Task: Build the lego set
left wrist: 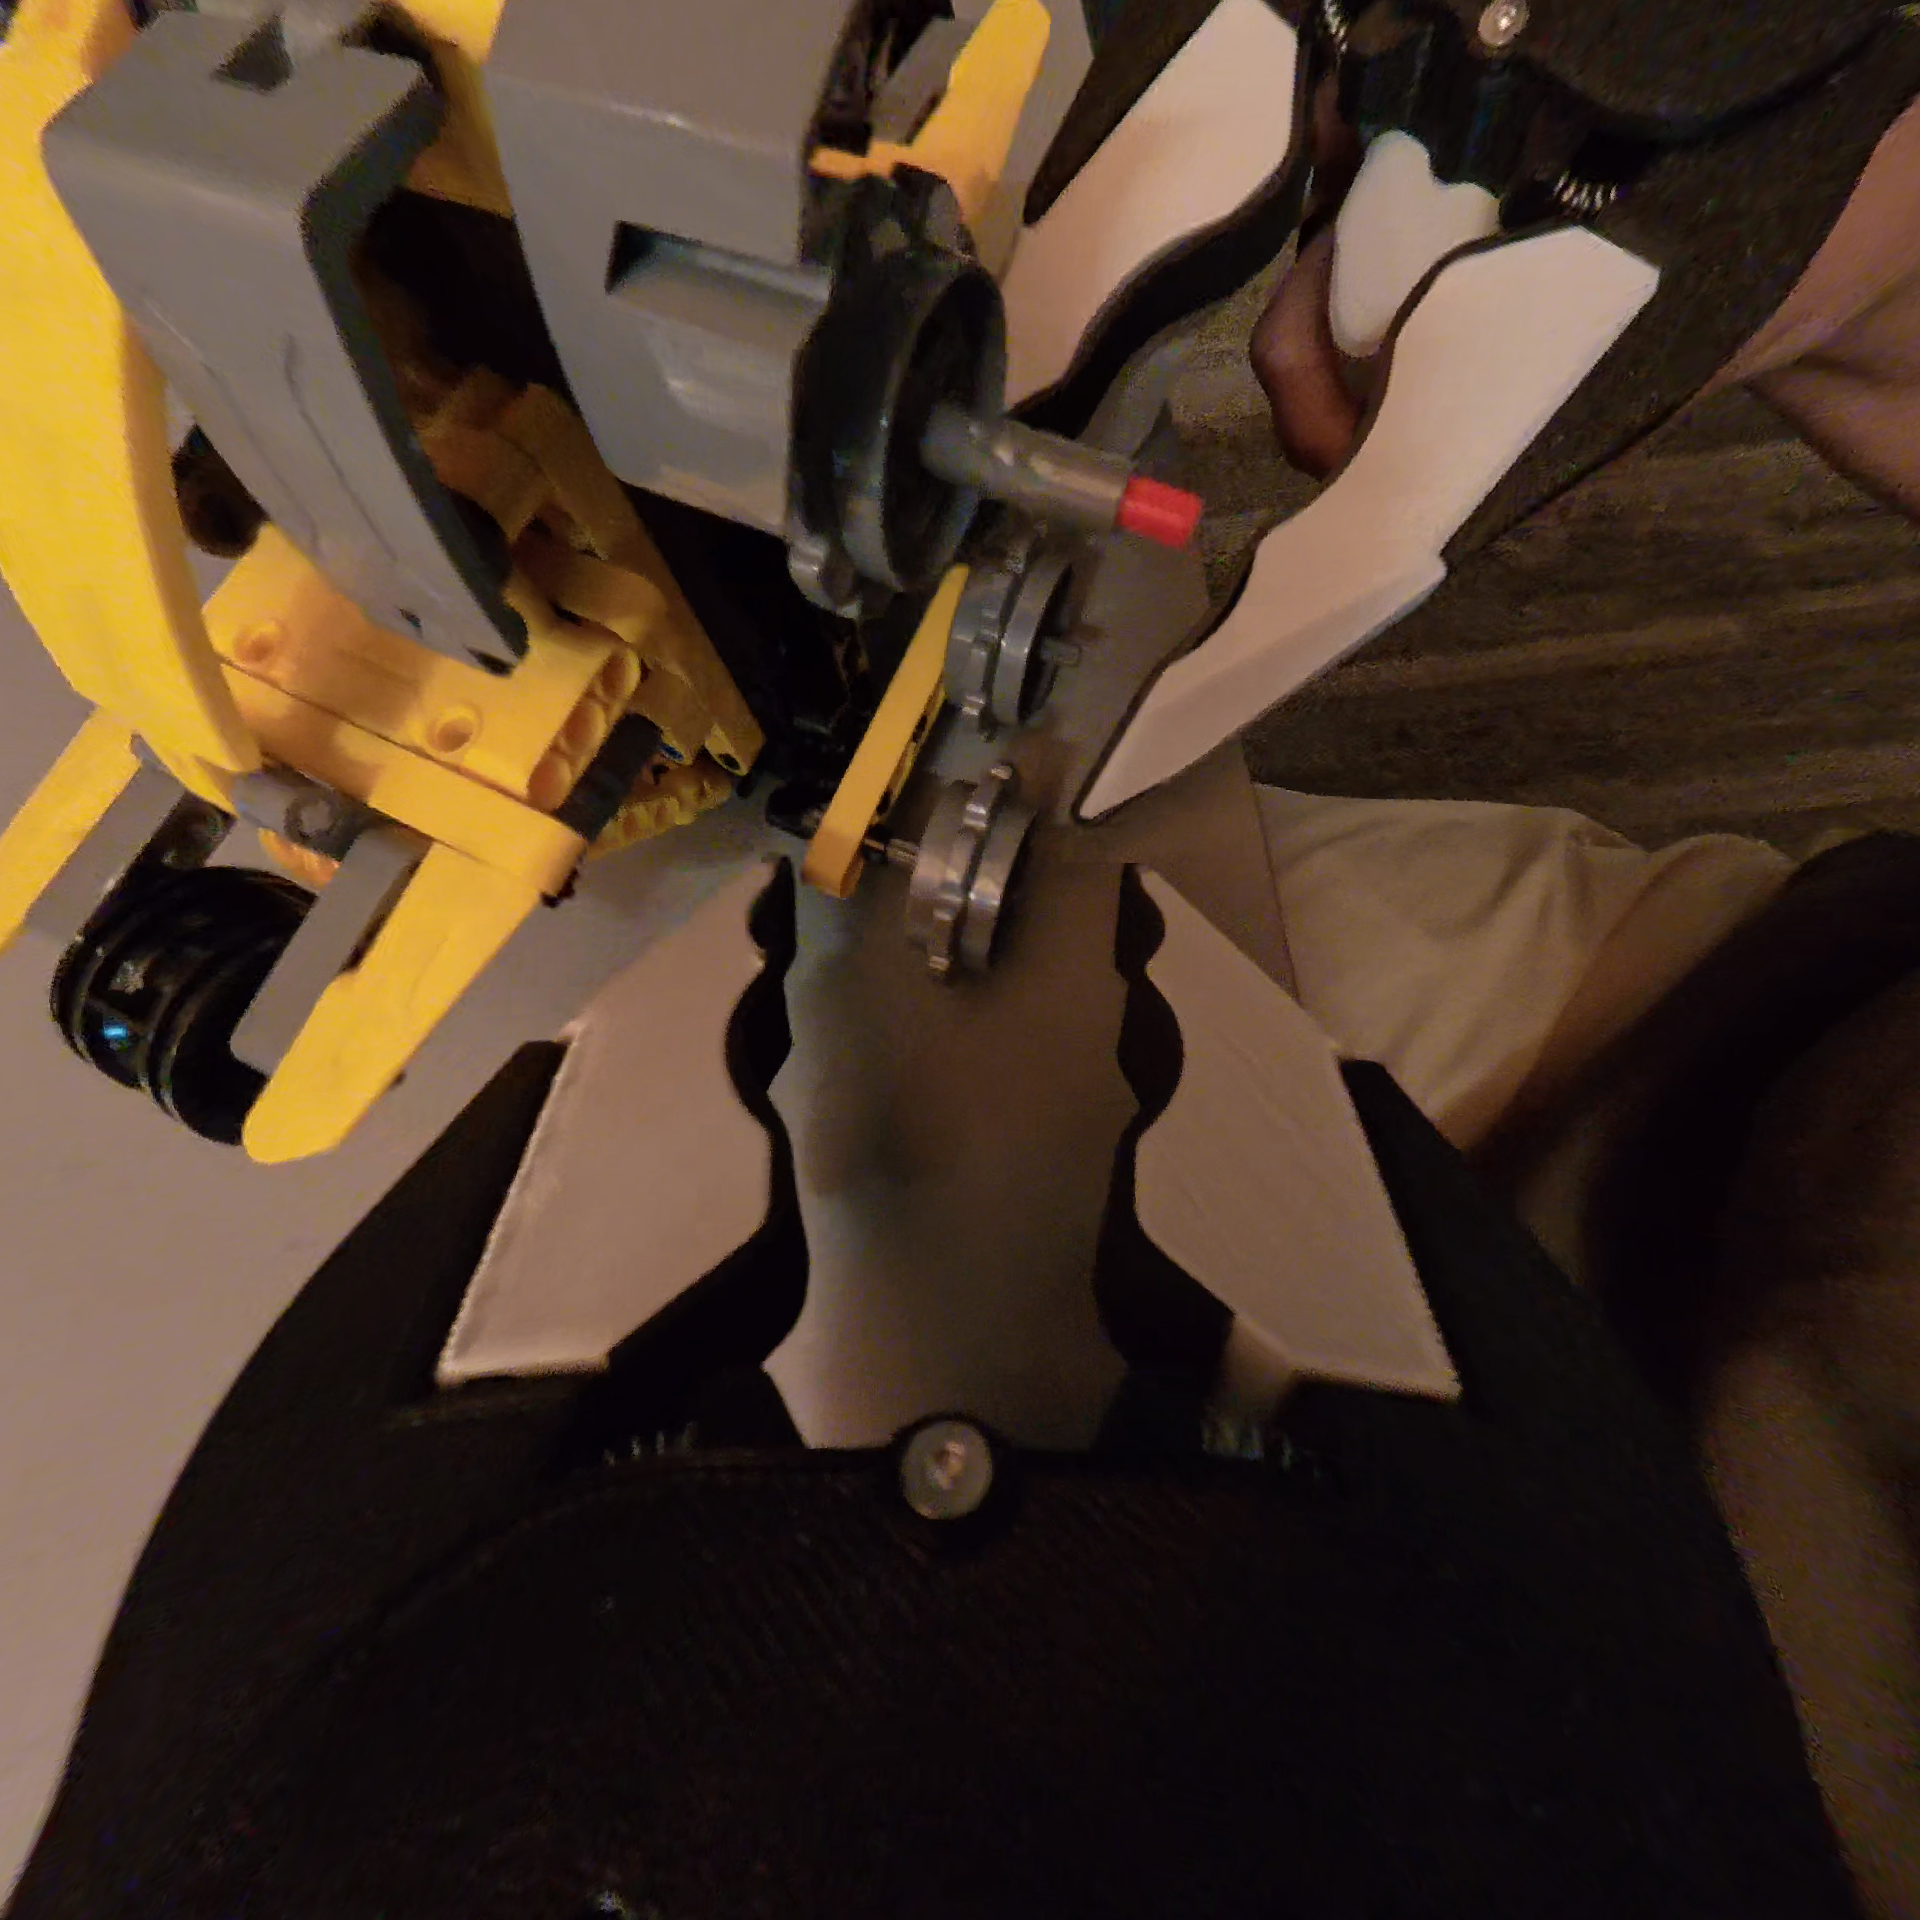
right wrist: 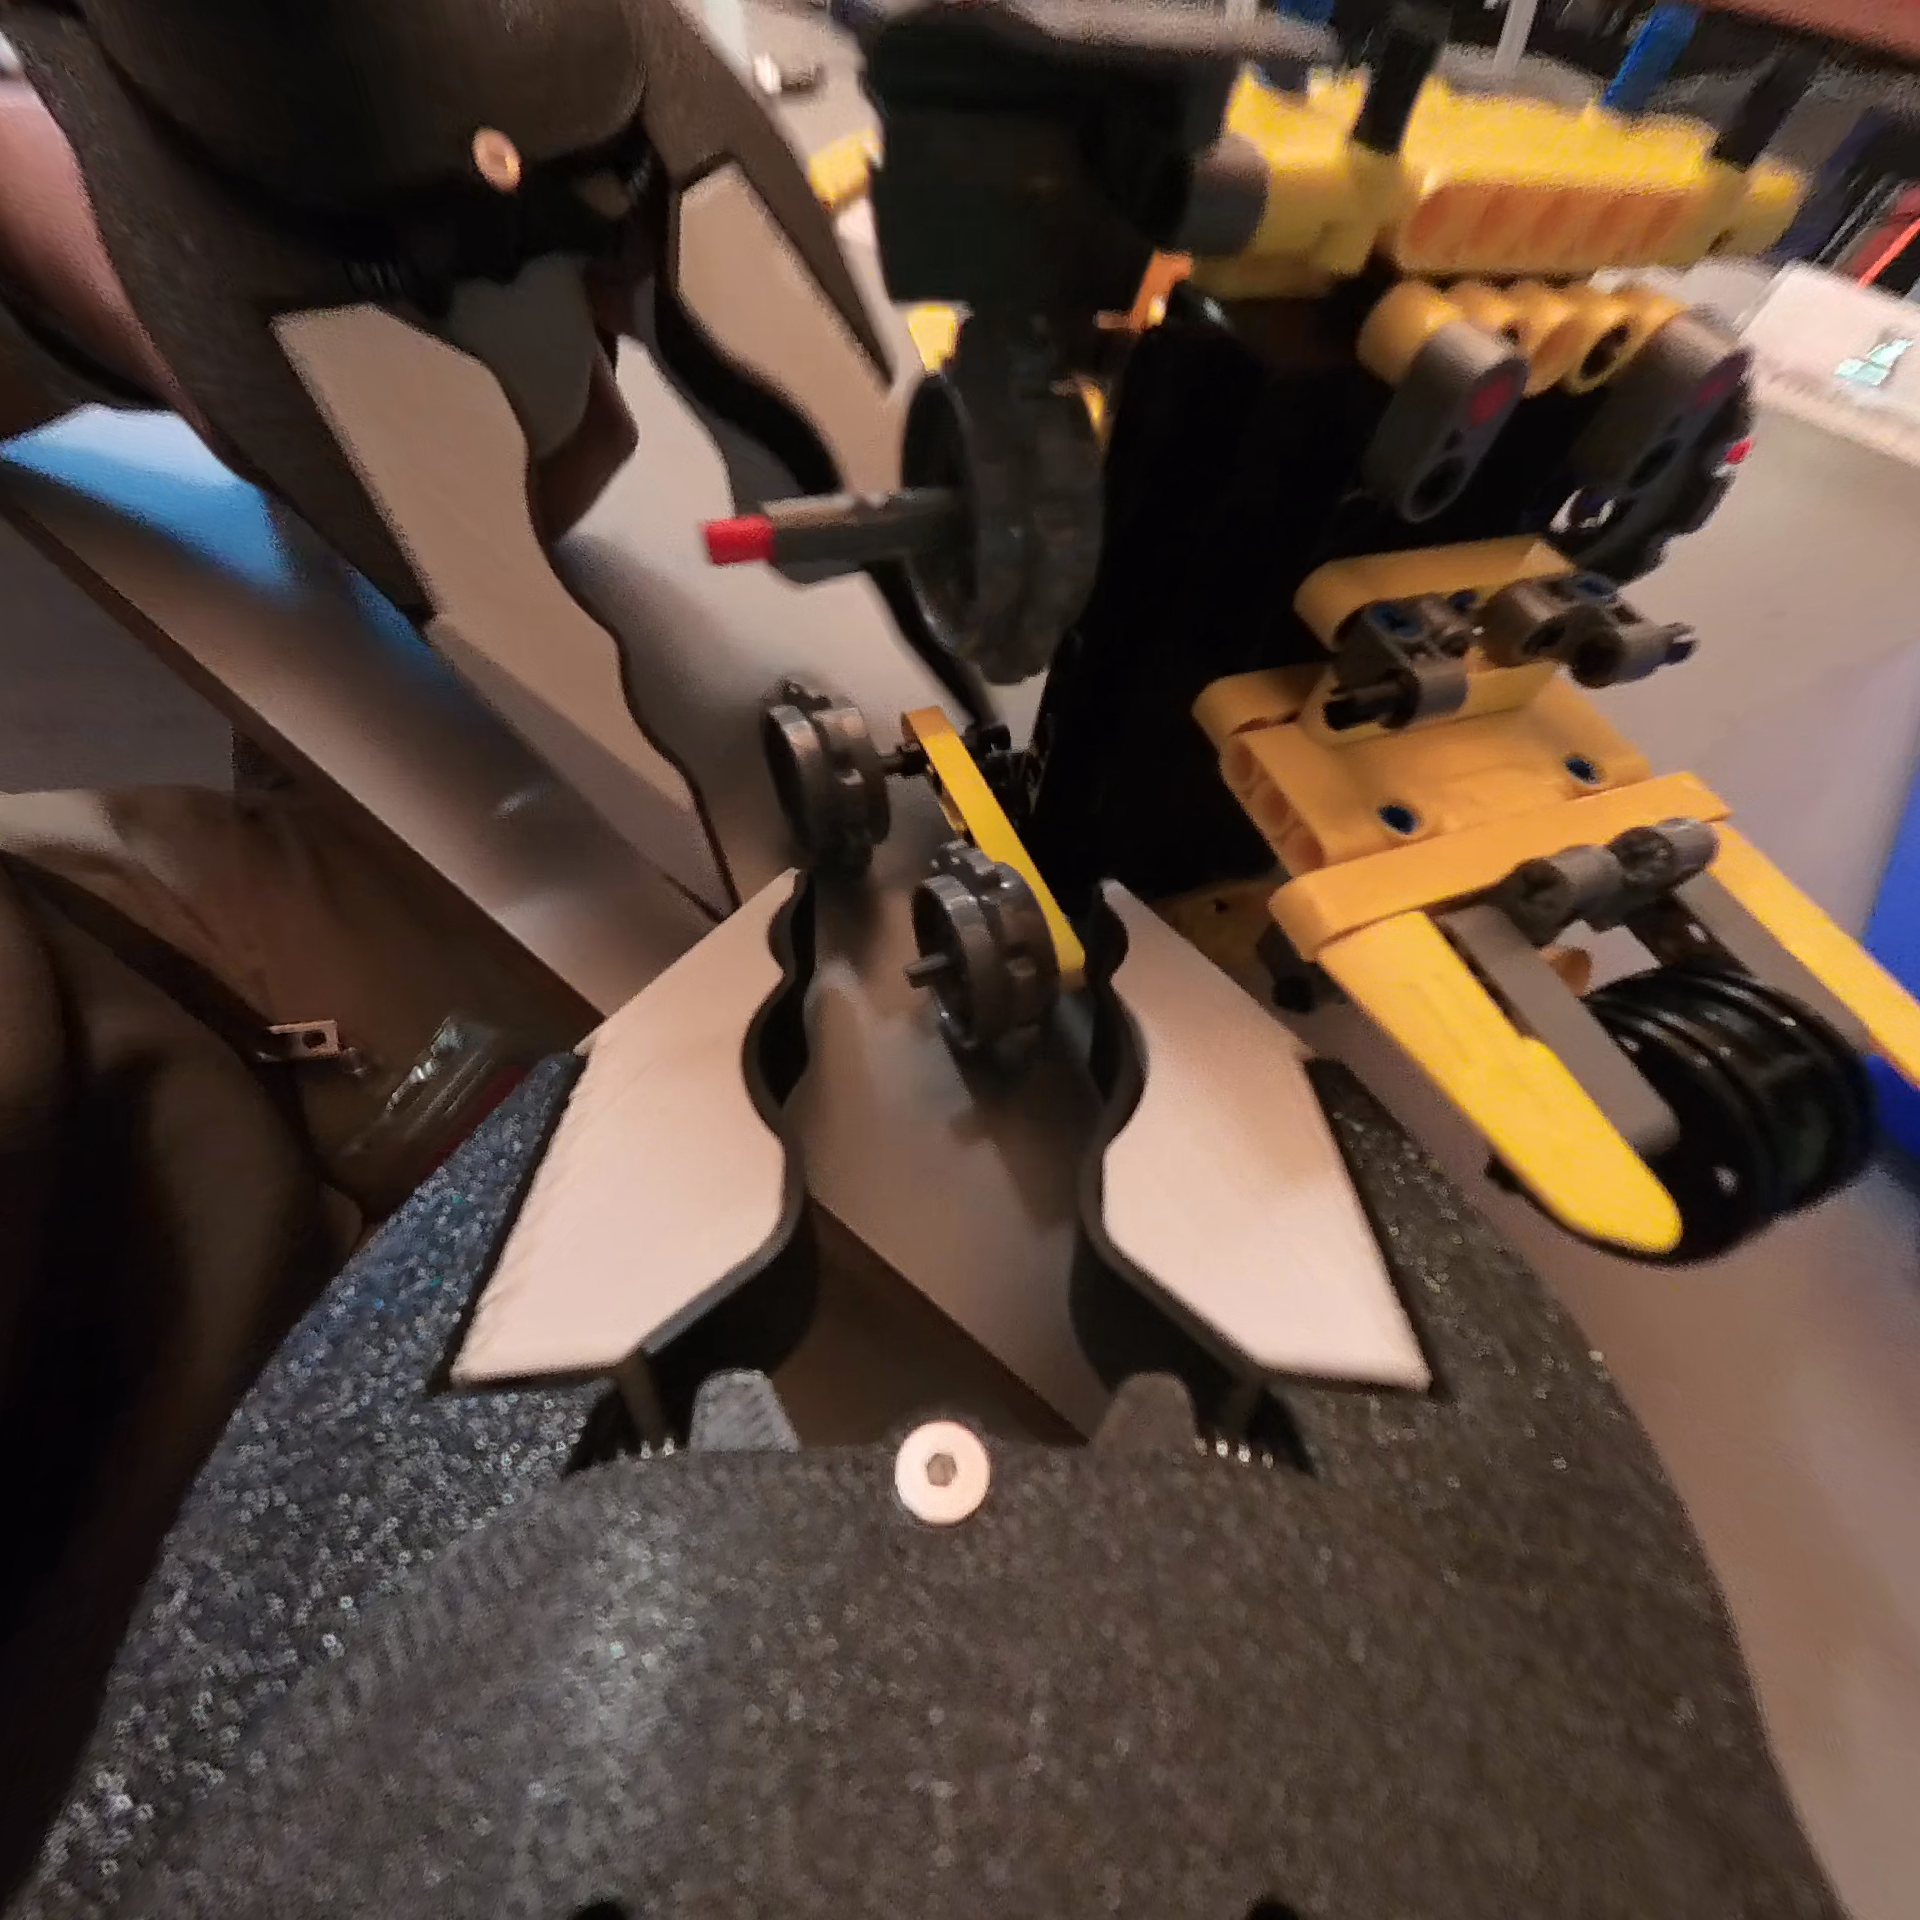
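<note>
Toy model (left wrist: 436,436) top cut off; bkgd (right wrist: 1766,125) blurred.

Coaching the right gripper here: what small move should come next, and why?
Probably close the right gripper gently. Its jaws stand open, and the small grey toothed wheel on the yellow beam sits between its fingertips.

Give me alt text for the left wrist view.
Open left tongs face a yellow and grey brick-built toy vehicle on a pale table, tips near its small grey gear wheels. The right tongs, also open, reach in beside a red-tipped grey axle.
</note>
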